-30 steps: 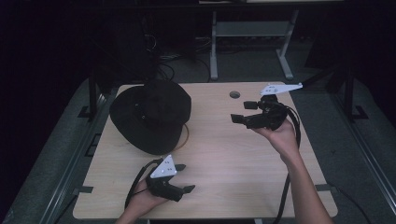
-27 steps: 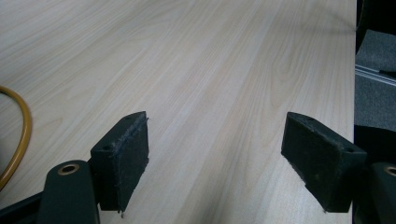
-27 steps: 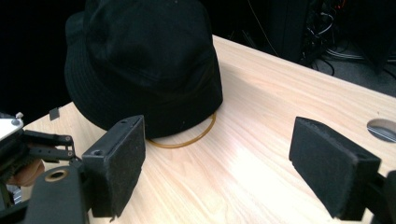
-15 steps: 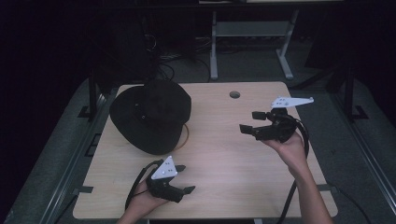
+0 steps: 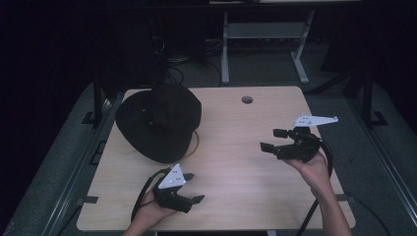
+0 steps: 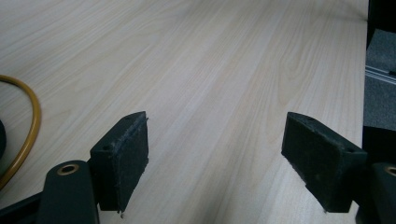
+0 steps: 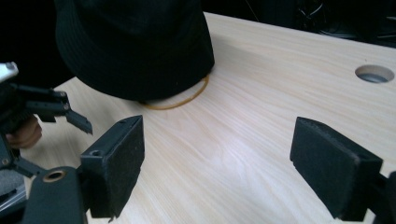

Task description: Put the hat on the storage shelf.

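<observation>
Left tongs (image 5: 195, 188): resting low at the near edge of the worktop (image 5: 236, 196), jaws spread wide with bare wood grain between them in the left gripper view; holding nothing, staying put through the last second.

Right tongs (image 5: 273, 139): having pulled back from the far right part of the worktop toward the near right edge, now hovering above the wood, jaws wide apart and empty, pointing across at the hat.

Meaning of the shift: looking, as a judgement, like a withdrawal after letting go or a lining-up for a fresh approach; hat not yet gripped by either side.

Hat (image 5: 158, 123): black, wide-brimmed, sitting crown up at the far left of the worktop, brim reaching to the left edge; well apart from both tongs, showing large and dark ahead in the right gripper view (image 7: 135, 46).

Yellow ring (image 5: 195, 142): thin loop lying flat, mostly tucked under the near right of the brim, curving out in the right gripper view (image 7: 187, 99) and at the left edge of the left gripper view (image 6: 28, 126).

Path: open wood lying between right tongs and brim, nothing blocking; left tongs sitting off to the side of that line.

Cable hole (image 5: 247, 100): round opening near the far edge, clear of the work.

Beyond: metal frame legs (image 5: 263, 44) and tangled cables standing in the dark behind the worktop.
</observation>
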`<move>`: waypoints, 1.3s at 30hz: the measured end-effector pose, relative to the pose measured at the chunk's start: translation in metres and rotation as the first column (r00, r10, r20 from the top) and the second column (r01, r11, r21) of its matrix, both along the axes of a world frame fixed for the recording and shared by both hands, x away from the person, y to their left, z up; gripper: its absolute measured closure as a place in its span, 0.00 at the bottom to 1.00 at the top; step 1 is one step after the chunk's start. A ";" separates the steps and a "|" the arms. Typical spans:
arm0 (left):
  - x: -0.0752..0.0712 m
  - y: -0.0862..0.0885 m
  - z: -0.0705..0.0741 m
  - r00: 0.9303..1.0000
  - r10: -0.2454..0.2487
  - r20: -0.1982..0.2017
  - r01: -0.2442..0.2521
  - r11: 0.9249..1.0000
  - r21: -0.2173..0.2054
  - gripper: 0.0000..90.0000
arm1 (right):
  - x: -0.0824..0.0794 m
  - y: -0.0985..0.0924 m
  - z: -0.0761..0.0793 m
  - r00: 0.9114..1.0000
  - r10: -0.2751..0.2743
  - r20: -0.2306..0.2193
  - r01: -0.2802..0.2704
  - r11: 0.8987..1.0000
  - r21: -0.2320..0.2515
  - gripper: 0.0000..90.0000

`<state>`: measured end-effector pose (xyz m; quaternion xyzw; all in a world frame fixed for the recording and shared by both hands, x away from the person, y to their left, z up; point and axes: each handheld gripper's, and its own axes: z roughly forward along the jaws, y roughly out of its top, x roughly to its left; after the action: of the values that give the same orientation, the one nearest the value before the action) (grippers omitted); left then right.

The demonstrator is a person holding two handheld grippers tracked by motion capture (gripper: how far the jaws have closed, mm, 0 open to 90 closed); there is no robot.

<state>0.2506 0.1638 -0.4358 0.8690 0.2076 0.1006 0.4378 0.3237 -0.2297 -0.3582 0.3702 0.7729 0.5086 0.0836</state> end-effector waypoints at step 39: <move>0.002 0.009 0.001 0.999 0.036 -0.019 -0.036 0.999 -0.010 0.23 | -0.058 -0.047 -0.065 0.995 -0.085 -0.054 0.087 0.995 0.039 0.19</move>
<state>0.2530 0.1732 -0.4352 0.8637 0.2279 0.0994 0.4384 0.2662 -0.2771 -0.4228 0.4181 0.7474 0.5104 0.0775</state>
